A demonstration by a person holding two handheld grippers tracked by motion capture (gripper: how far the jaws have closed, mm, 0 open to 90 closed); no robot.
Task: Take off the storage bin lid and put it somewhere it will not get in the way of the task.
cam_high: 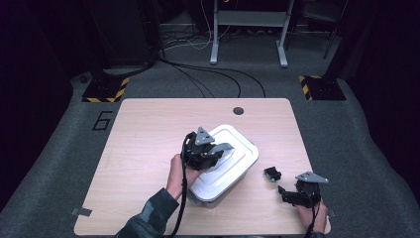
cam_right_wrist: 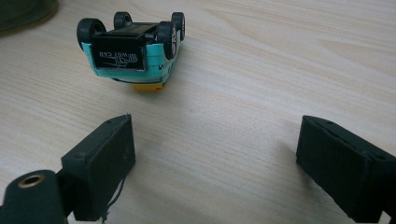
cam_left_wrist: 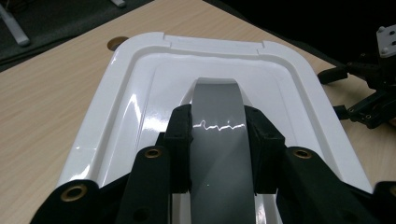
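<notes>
A white plastic box (cam_high: 236, 166) with a lid (cam_left_wrist: 116, 93) lies askew in the middle of the table. My left gripper (cam_high: 212, 151) (cam_left_wrist: 218, 126) is shut on the lid's grey handle (cam_high: 227, 148) (cam_left_wrist: 217, 102), one pad on each side of it. A small teal toy car (cam_high: 272, 173) (cam_right_wrist: 133, 46) lies upside down, wheels up, to the right of the box. My right gripper (cam_high: 283, 195) (cam_right_wrist: 215, 154) rests low on the table just short of the car, its jaws wide open with only bare wood between them. It also appears in the left gripper view (cam_left_wrist: 369, 93).
The light wooden table (cam_high: 148, 148) has a round cable hole (cam_high: 238, 110) near its far edge and a strip of tape (cam_high: 80, 211) at its near left corner. Grey carpet, cables and dark stands surround it.
</notes>
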